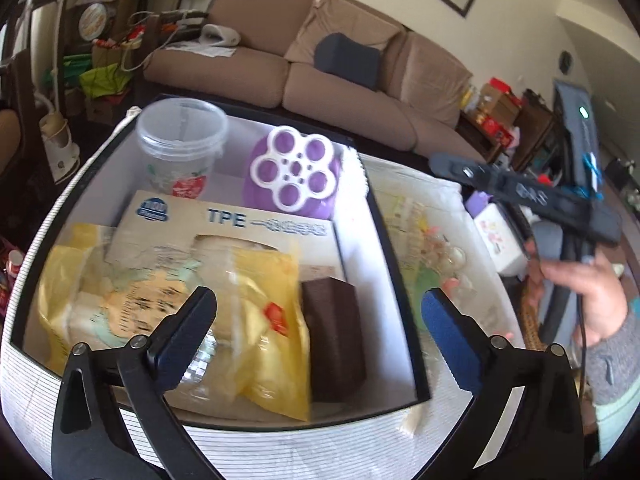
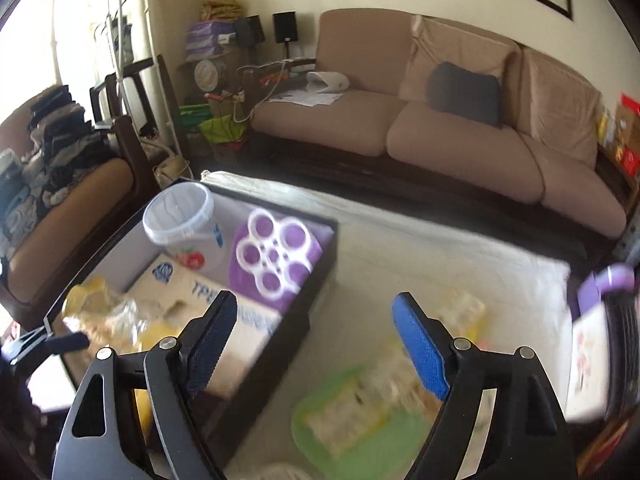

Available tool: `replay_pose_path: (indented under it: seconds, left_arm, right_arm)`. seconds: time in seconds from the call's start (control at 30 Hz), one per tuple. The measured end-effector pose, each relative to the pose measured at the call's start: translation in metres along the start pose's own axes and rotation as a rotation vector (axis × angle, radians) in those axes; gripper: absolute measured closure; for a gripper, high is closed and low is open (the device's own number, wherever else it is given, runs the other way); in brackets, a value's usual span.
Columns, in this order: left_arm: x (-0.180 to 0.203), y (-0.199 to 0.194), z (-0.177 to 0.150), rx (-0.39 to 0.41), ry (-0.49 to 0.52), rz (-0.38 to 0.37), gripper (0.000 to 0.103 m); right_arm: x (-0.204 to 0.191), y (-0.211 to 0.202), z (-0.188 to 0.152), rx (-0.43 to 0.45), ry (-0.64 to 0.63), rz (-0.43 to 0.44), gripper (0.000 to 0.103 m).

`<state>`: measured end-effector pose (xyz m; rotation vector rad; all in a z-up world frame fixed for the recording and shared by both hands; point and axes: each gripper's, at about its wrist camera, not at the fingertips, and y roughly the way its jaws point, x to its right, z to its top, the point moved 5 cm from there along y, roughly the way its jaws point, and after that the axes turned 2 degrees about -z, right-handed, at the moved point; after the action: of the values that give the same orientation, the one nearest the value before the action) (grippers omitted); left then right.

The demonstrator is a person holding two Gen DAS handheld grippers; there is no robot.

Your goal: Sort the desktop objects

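1. In the storage box (image 1: 396,248), at its near edge: one yellow bag (image 1: 264,320), under and between the wide-spread fingers of the left gripper (image 1: 320,312), untouched.
2. Beside it, one brown block (image 1: 334,336); behind, one TPE carton (image 1: 224,224).
3. Along the far edge: one clear cup (image 1: 180,140), one purple holder (image 1: 294,172).
4. Over the table (image 2: 400,240), right of the box: right gripper (image 2: 316,320), jaws wide, empty.

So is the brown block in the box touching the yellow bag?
Touching. In the left wrist view the yellow bag's right edge lies against the brown block's left side inside the box, with no gap visible between them.
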<state>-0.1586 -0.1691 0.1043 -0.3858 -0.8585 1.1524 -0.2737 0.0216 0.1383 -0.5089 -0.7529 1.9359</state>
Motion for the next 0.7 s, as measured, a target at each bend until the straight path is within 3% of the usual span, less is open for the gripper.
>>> replay_pose_path:
  seconds: [0.2, 0.4, 0.5, 0.53, 0.7]
  left_arm:
    - [0.058, 0.009, -0.022, -0.035, 0.114, -0.032, 0.000]
    - [0.121, 0.034, -0.060, -0.126, 0.234, -0.065, 0.000]
    - [0.145, 0.045, -0.075, -0.096, 0.352, 0.073, 0.000]
    - [0.153, 0.047, -0.078, -0.088, 0.390, 0.086, 0.000]
    - [0.184, 0.052, -0.093, -0.100, 0.413, -0.008, 0.000]
  right_arm:
    - [0.067, -0.061, -0.084, -0.024, 0.146, -0.083, 0.020]
    - [0.118, -0.096, -0.162, -0.041, 0.264, -0.179, 0.020]
    - [0.136, -0.104, -0.195, -0.050, 0.313, -0.201, 0.020]
    - [0.140, -0.104, -0.204, -0.056, 0.323, -0.211, 0.020]
    - [0.161, -0.099, -0.237, -0.110, 0.297, -0.253, 0.020]
